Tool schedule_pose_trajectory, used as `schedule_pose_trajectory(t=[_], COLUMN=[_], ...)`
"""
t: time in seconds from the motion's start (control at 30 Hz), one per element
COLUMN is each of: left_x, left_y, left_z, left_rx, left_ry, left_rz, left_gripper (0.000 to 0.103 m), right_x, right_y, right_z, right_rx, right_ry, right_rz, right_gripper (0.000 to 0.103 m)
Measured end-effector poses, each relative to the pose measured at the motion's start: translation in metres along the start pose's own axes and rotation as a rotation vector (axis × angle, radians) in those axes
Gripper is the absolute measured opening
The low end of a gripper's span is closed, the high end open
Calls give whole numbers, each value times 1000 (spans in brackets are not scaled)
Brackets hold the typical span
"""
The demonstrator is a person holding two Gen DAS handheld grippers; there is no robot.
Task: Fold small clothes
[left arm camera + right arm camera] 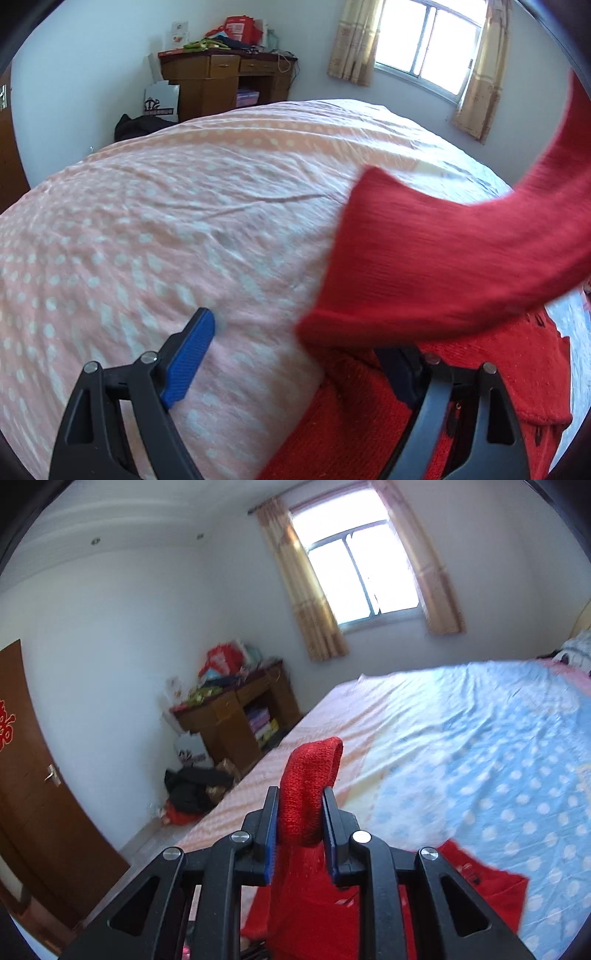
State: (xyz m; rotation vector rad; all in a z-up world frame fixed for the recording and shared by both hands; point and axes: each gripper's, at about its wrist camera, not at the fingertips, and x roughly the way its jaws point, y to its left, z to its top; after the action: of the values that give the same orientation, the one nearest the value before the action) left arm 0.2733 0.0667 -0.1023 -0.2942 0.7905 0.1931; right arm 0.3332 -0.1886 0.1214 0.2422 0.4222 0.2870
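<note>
- Right gripper: jaws clamped on the cuff of 1 sleeve of the red knit sweater, held up above the bed.
- Left gripper: jaws wide apart and holding nothing; 1 blue pad hangs over the dotted bedspread, the other lies behind red knit.
- Sweater body: flat on the bed near its edge.
- Step in hand, as judged: folding the sleeve inward.
- Next move calls for laying the sleeve across the body, then letting go.
</note>
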Motion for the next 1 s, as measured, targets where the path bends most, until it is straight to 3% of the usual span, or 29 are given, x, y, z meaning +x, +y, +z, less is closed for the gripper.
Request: schedule_pose_trajectory(t=[0.13,0.23,0.6,0.8,1.0], left_x=[2,4,6,7,7], left_y=[0,-5,-9,-9,-10], left_z=[1,2,1,1,0], left_rx=[0,7,31,40,49], left_ry=[4,7,12,11,11], left_rz=[14,38,55,56,53], left_gripper=[88,88,91,92,94], right_x=[-25,-40,-58,-48,-46], right_y=[-19,-48,-167,-201,-213], right_z=[0,-14,-111,-176,-207], right_rx=[-23,-4,167,219,254], right_ry=[-41,-25,164,298,337], right_rz=[-76,-119,-232,-283,-301], right_gripper=[21,21,21,21,23])
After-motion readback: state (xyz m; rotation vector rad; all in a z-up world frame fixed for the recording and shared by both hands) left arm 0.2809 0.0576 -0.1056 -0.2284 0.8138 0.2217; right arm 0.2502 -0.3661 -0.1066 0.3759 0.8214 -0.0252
